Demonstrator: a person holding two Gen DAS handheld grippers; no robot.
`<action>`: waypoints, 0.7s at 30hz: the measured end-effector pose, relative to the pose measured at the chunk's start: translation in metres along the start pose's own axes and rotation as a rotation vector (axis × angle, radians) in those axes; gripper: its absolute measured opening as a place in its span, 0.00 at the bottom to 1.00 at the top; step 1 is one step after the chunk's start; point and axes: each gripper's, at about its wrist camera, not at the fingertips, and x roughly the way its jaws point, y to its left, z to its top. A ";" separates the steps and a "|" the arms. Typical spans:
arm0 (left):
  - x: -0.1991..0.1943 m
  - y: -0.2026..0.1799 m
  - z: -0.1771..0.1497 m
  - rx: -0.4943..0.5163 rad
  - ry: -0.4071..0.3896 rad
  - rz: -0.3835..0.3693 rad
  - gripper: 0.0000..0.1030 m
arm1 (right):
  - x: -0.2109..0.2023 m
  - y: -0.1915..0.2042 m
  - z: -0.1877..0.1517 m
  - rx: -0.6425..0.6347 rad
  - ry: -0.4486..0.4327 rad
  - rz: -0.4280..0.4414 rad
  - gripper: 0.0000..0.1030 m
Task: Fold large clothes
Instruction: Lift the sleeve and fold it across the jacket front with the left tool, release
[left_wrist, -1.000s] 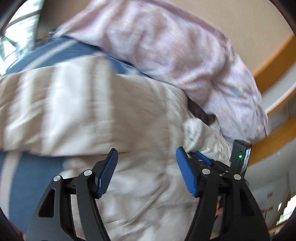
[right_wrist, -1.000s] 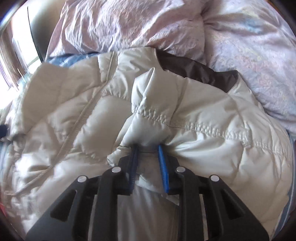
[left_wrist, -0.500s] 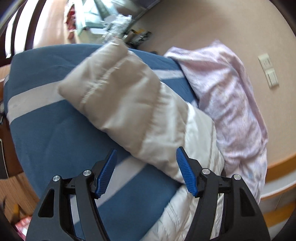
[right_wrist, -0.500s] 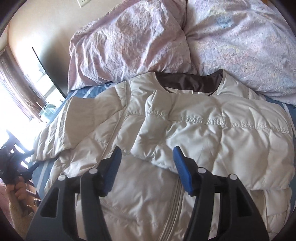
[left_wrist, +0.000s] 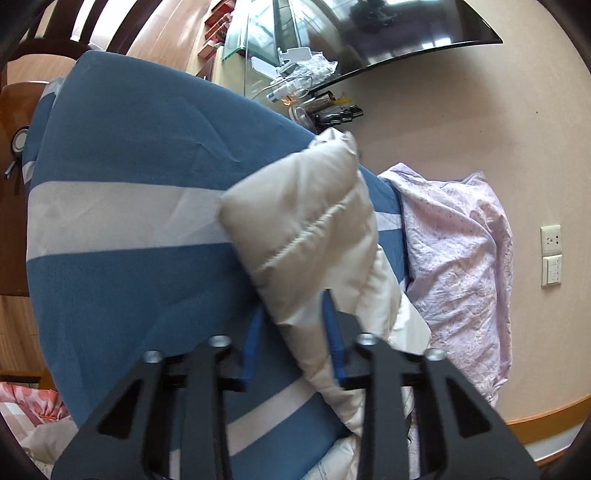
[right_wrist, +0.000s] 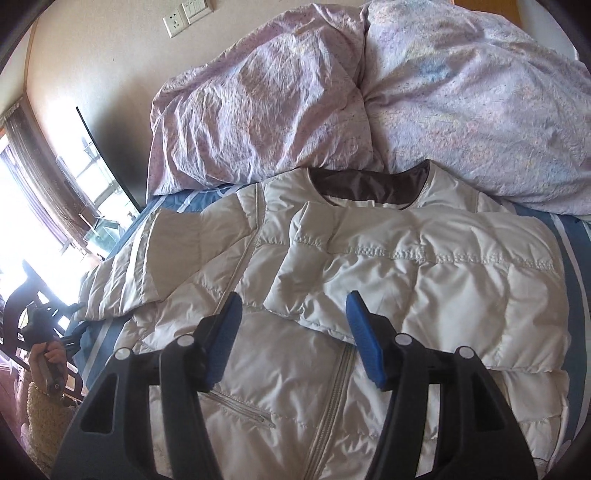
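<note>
Right wrist view takes in most of the bed (right_wrist: 576, 236), made up with a blue cover crossed by white stripes and standing against a beige wall (right_wrist: 103, 66). Two crumpled lilac pillows (right_wrist: 258, 122) are heaped at its head, touching the jacket's collar. The cream padded jacket (right_wrist: 424, 280) lies spread face up on the cover, zip down the middle, dark brown lining showing at the neck; one sleeve is folded across the chest, the other sleeve (left_wrist: 306, 236) stretches out toward the bright window (right_wrist: 33, 206). A dark curved screen (left_wrist: 406, 33) stands on a cluttered stand beside the bed, and a socket and switch plate (left_wrist: 551, 254) sit on the wall. Wooden floor shows past the bed's far edge.

The right tongs (right_wrist: 291, 332) hang above the jacket's front with jaws apart, nothing between them. The left tongs (left_wrist: 293, 339) are closing round the outstretched sleeve, whose padding bulges between the blue pads. At the window side a hand (right_wrist: 55, 354) in a fleecy cuff grips the left handle.
</note>
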 end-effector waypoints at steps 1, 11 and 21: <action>0.001 0.000 0.002 0.009 -0.002 0.000 0.09 | -0.002 -0.002 -0.001 0.002 -0.003 -0.002 0.58; -0.031 -0.083 0.004 0.215 -0.099 -0.104 0.01 | -0.037 -0.033 -0.005 0.065 -0.088 -0.025 0.60; -0.061 -0.228 -0.093 0.561 -0.028 -0.391 0.01 | -0.067 -0.063 -0.008 0.105 -0.158 -0.075 0.61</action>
